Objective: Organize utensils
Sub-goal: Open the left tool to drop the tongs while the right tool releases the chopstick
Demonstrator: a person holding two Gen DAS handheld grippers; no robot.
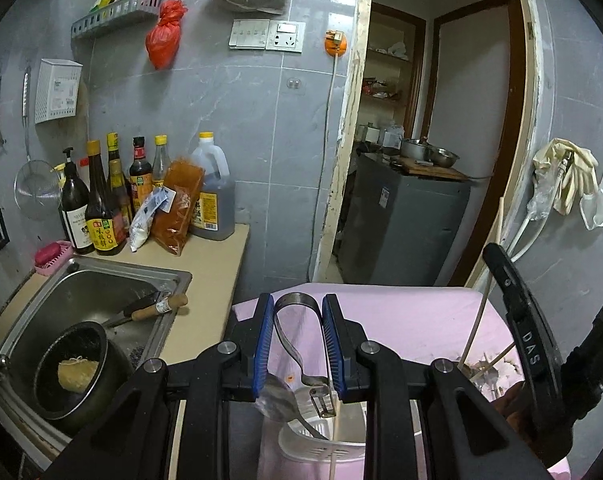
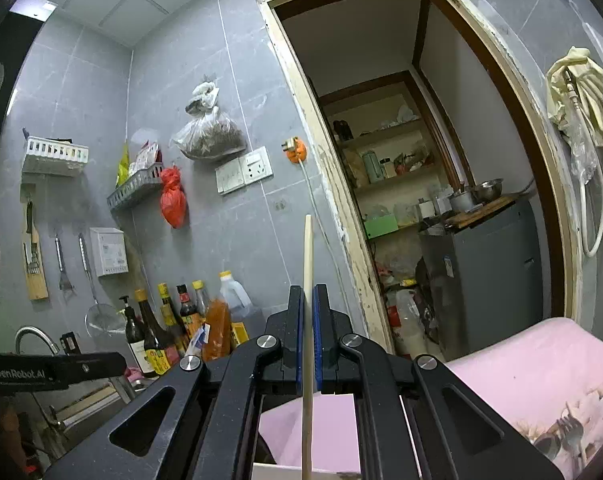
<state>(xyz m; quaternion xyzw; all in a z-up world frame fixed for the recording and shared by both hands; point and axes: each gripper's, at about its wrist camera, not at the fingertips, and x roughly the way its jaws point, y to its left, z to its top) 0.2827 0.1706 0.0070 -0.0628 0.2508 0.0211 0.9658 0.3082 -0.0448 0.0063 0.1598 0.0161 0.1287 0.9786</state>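
Grey-tiled kitchen, pink-covered tabletop [image 1: 401,320] at 6 o'clock of the doorway. Left claw [image 1: 297,344] grasps a metal peeler [image 1: 291,328] by its looped handle, blade end hanging over a white slotted holder [image 1: 321,446] (spoon [image 1: 277,398] inside). Right claw [image 2: 309,340] clenched on a wooden chopstick [image 2: 307,256], upright, tip at 12 o'clock.

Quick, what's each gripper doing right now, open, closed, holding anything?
Left gripper: partly closed around a metal peeler; whether the pads press it cannot be told.
Right gripper: shut on a chopstick.
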